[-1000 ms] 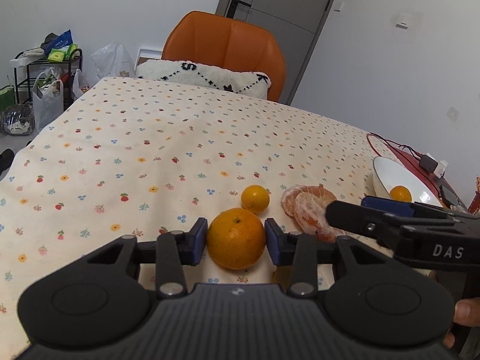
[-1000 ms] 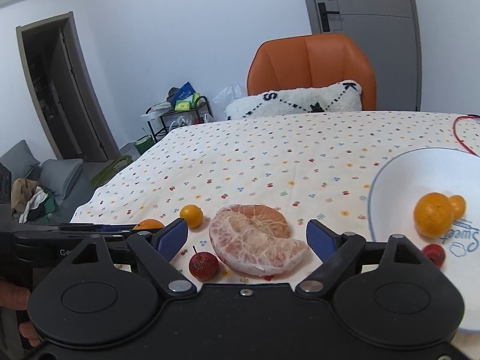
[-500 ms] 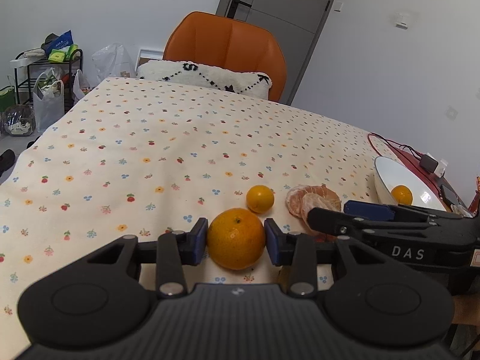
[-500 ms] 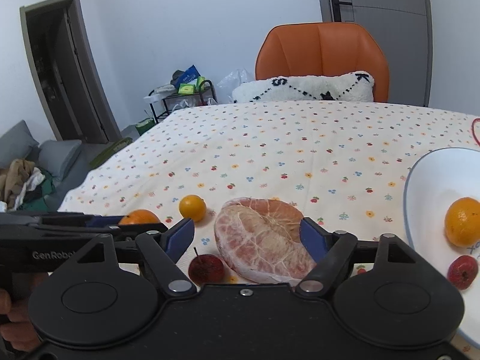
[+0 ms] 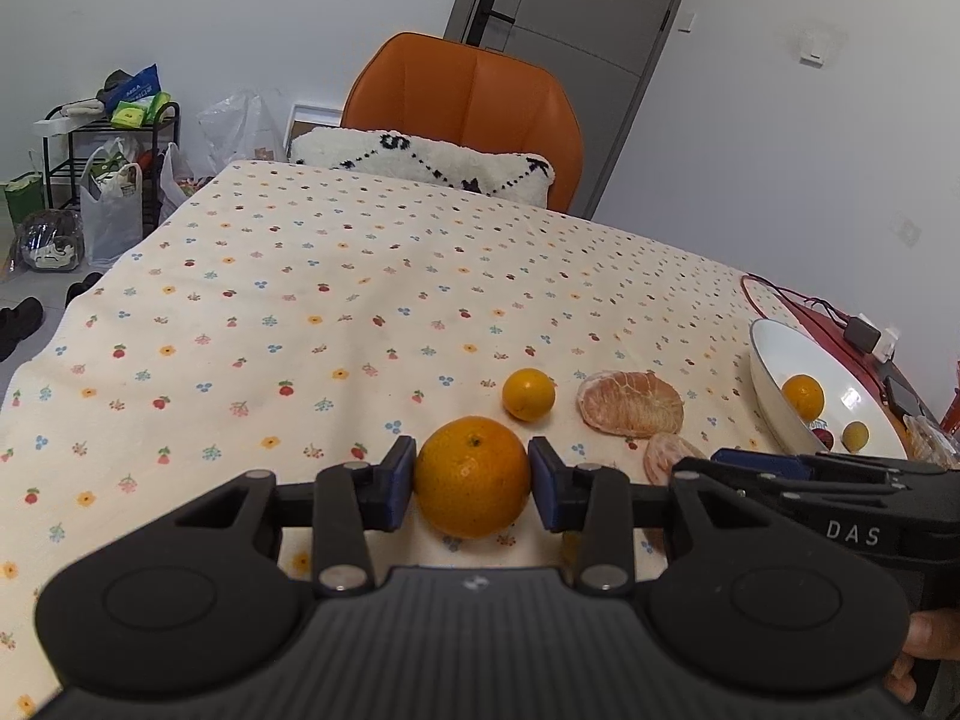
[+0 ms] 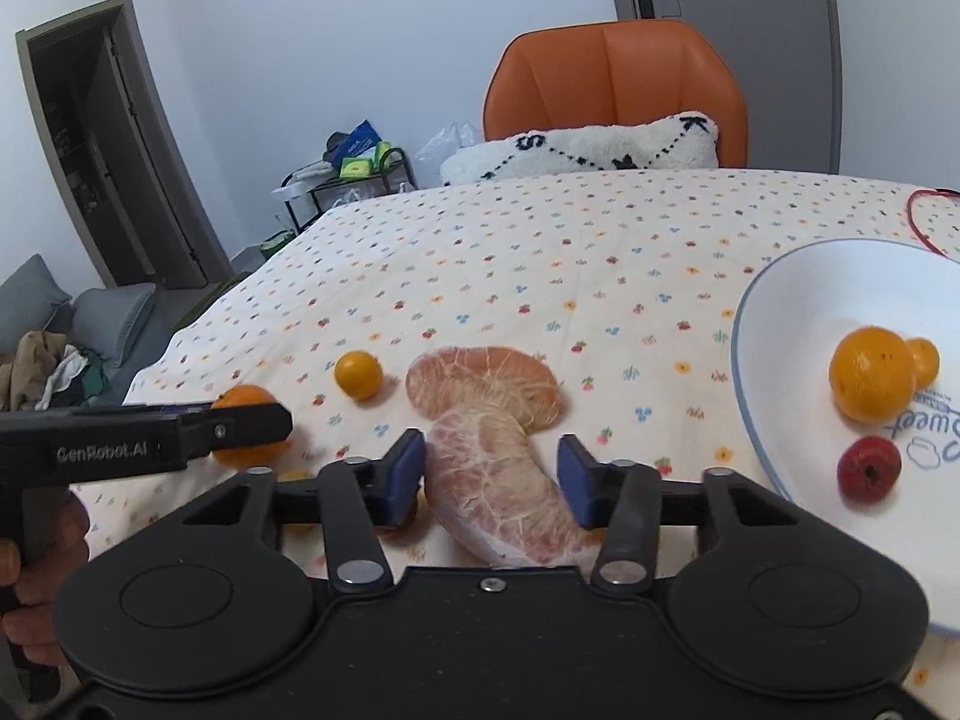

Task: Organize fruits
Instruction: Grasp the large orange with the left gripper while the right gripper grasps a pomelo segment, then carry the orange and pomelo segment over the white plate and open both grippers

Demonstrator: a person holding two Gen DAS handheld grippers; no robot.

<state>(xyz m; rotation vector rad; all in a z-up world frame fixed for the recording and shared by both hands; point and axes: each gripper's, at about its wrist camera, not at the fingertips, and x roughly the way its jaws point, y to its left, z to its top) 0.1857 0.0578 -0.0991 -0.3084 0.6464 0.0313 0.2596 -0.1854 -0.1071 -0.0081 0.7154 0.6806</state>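
The left tool [image 5: 471,483] has its pads pressed on both sides of an orange [image 5: 471,476] that sits on the surface [image 5: 300,300]; the grip looks centred, so a straight lift should do.

The right tool [image 6: 491,468] is closing around a peeled segment [image 6: 498,492]. Its left pad is touching the flesh; the right pad is still apart. I'd close gently here, as the flesh looks soft and may tear.

The segment is pale pink, veined with white pith and curved, with a second piece [image 6: 486,381] touching it just ahead. A small orange [image 6: 358,374] lies ahead to the left. The bowl [image 6: 780,288], off to the right, already holds fruit.
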